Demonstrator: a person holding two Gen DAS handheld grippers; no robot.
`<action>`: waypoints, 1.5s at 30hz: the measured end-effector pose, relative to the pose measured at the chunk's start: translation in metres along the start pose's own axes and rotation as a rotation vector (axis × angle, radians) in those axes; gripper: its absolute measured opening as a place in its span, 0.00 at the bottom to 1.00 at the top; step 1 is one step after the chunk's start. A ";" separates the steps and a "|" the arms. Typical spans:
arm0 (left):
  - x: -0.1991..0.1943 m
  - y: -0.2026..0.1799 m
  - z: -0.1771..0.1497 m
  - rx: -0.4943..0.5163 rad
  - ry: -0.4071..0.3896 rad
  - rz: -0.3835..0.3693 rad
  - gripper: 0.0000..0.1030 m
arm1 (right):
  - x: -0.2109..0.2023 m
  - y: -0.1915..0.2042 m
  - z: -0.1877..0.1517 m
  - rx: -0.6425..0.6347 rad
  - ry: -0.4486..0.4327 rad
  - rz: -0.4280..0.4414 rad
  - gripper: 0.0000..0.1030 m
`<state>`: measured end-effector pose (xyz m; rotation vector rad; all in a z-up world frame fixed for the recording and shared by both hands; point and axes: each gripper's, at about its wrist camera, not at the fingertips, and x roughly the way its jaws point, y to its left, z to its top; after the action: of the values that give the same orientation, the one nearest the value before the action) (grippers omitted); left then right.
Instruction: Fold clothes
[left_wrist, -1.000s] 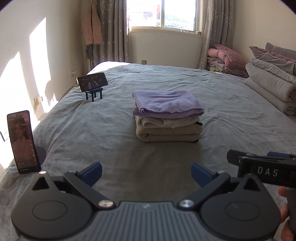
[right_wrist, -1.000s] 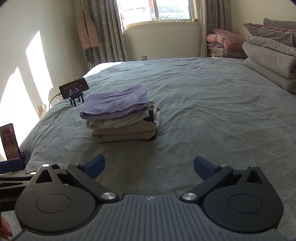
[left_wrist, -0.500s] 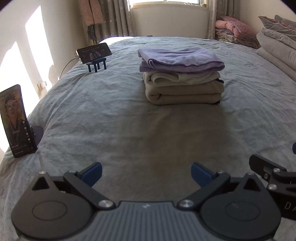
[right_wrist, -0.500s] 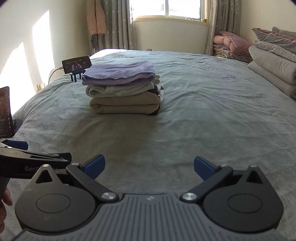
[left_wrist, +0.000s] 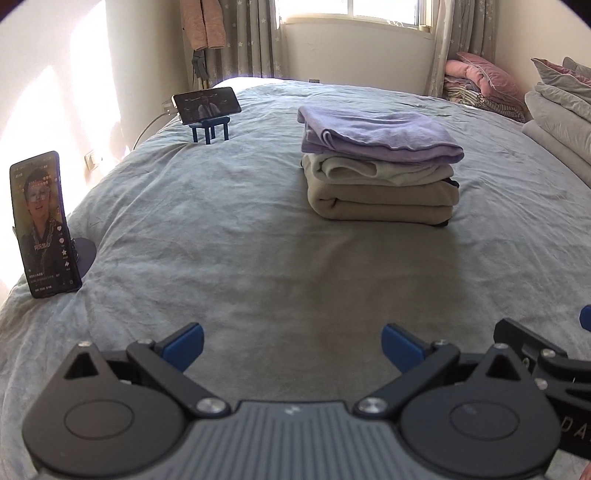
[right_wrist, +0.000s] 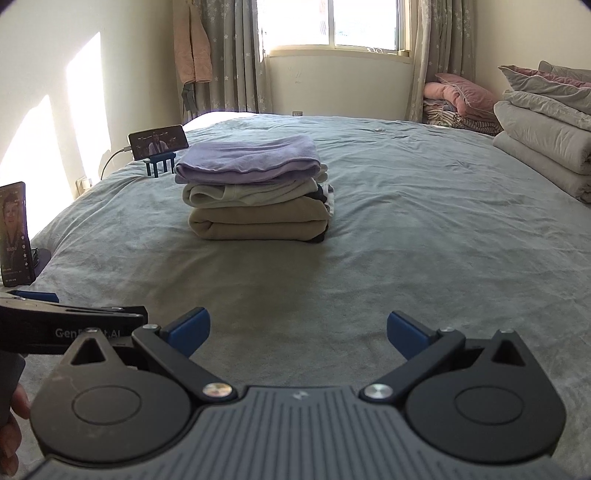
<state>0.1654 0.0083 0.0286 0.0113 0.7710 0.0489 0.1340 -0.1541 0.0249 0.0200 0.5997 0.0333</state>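
A dark garment (right_wrist: 322, 195) in the pile of folded clothes (right_wrist: 255, 188) is mostly hidden by the layers above; only its edge is seen. The folded quilts (left_wrist: 561, 122) are cut off by the right edge. Screen text on the upright phone (left_wrist: 42, 225) seems too small to be read.

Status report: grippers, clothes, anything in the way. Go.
Left gripper open, empty. Right gripper open, empty. Folded clothes stack on bed, untouched. Path to stack clear; two phones off to the left.
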 end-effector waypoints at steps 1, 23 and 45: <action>-0.001 0.001 0.000 -0.004 -0.003 -0.001 0.99 | 0.000 0.000 0.000 0.001 -0.003 -0.005 1.00; -0.003 0.000 0.001 0.010 -0.021 0.013 0.99 | -0.001 -0.003 -0.001 -0.004 -0.016 -0.040 1.00; 0.001 -0.005 -0.001 0.032 -0.008 0.039 0.99 | -0.001 0.001 -0.002 -0.014 -0.012 -0.011 1.00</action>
<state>0.1658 0.0031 0.0270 0.0566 0.7636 0.0738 0.1317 -0.1530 0.0242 0.0030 0.5871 0.0271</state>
